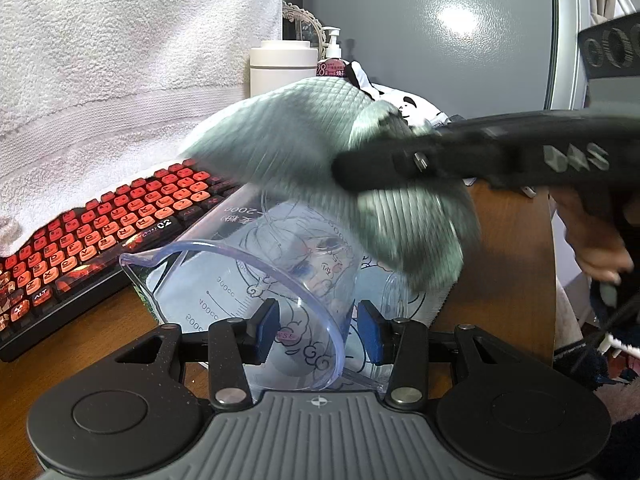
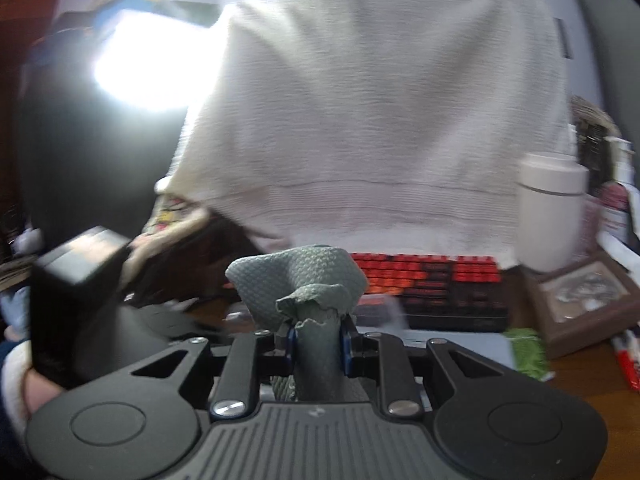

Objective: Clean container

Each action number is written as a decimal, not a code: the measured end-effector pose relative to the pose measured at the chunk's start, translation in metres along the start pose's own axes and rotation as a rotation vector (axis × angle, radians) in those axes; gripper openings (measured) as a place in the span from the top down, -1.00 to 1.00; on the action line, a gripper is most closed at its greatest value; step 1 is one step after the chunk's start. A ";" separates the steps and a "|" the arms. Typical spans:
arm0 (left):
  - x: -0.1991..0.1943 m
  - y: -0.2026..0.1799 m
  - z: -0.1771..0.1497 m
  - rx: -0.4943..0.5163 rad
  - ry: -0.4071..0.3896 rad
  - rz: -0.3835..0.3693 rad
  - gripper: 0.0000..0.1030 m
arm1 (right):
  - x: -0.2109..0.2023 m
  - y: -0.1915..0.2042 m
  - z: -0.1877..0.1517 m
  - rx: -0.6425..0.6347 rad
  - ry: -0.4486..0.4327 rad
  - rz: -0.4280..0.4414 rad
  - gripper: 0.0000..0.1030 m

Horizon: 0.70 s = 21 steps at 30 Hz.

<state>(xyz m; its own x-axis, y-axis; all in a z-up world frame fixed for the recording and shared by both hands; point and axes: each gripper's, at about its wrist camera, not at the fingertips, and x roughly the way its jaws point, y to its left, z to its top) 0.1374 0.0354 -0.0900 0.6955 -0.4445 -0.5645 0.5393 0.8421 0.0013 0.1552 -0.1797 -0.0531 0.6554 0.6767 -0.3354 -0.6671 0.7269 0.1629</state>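
A red-keyed keyboard [image 1: 100,232] lies on the wooden desk [image 1: 508,260], ahead and left of the left tongs. A white towel [image 1: 120,60] hangs behind it. A white canister [image 1: 282,66] and pump bottle [image 1: 332,54] stand farther ahead. A framed picture [image 2: 584,296] sits ahead-right of the right tongs.

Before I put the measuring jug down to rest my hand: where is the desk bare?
Bare wood shows right of the measuring jug, toward the desk edge, and in front of the keyboard. The back is crowded: white canister, pump bottle, picture frame.
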 end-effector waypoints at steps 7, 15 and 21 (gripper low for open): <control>0.000 -0.001 0.000 0.001 0.000 0.001 0.17 | 0.005 -0.025 0.007 0.055 0.005 -0.111 0.61; -0.002 -0.001 0.000 0.000 0.000 0.000 0.17 | 0.013 0.002 0.013 -0.019 0.017 -0.080 0.61; -0.002 -0.001 -0.001 0.000 0.000 0.000 0.17 | 0.019 0.035 0.018 -0.077 0.030 0.027 0.61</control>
<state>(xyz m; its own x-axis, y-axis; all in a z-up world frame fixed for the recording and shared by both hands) 0.1347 0.0355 -0.0894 0.6953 -0.4445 -0.5647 0.5395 0.8420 0.0015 0.1507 -0.1392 -0.0376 0.6265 0.6914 -0.3598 -0.7107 0.6963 0.1006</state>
